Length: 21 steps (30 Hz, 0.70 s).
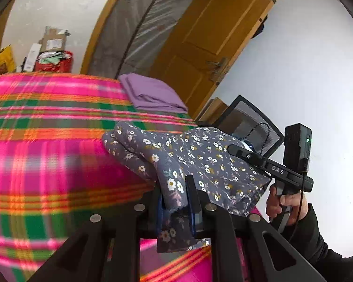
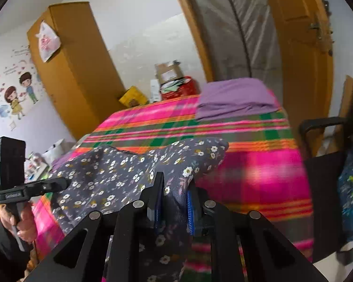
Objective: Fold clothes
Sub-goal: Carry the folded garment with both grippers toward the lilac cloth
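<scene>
A grey floral garment (image 1: 188,155) hangs lifted above the pink plaid bed (image 1: 47,164), stretched between both grippers. My left gripper (image 1: 175,195) is shut on one edge of it. The right gripper also shows in the left wrist view (image 1: 233,149), its fingers clamped on the garment's far edge. In the right wrist view my right gripper (image 2: 175,192) is shut on the floral garment (image 2: 110,171), and the left gripper (image 2: 63,183) grips its other edge at the left. A folded purple garment (image 2: 235,98) lies at the far end of the bed (image 2: 258,164).
A black mesh chair (image 1: 249,119) stands beside the bed, with a dark bag (image 2: 350,195) on it. A wooden door (image 1: 214,35) and a plastic-wrapped mattress (image 1: 143,18) are behind. A wardrobe (image 2: 77,70), boxes and a red bin (image 2: 178,87) stand beyond the bed.
</scene>
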Tool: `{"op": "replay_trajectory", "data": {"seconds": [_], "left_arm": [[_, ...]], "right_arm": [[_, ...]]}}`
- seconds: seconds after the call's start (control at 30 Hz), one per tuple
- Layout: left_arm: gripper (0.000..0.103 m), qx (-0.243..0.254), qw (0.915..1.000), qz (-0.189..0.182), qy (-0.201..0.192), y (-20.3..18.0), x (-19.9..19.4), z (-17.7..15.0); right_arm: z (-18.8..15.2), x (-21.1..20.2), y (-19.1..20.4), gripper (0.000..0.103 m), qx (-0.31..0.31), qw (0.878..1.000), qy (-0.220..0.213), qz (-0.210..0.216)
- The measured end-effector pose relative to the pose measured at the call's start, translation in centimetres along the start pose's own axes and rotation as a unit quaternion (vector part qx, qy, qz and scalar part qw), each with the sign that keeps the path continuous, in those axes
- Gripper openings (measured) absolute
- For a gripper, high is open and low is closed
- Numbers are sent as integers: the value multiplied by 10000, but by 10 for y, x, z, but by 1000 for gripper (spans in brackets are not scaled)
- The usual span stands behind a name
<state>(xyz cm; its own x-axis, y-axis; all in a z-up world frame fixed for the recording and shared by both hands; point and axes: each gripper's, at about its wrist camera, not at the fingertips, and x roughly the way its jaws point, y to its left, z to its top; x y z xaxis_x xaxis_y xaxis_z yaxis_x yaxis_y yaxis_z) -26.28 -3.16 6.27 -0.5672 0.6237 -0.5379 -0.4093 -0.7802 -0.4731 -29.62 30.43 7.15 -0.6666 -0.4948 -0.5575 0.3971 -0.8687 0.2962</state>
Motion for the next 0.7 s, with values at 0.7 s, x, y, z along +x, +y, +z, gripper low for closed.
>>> {"op": "replay_trajectory", "data": {"seconds": [0.7], "left_arm": [[19,42,9961,-66,884,-13,145,8]], "right_arm": [[7,38,-140,19,560,9929,545,-894]]}}
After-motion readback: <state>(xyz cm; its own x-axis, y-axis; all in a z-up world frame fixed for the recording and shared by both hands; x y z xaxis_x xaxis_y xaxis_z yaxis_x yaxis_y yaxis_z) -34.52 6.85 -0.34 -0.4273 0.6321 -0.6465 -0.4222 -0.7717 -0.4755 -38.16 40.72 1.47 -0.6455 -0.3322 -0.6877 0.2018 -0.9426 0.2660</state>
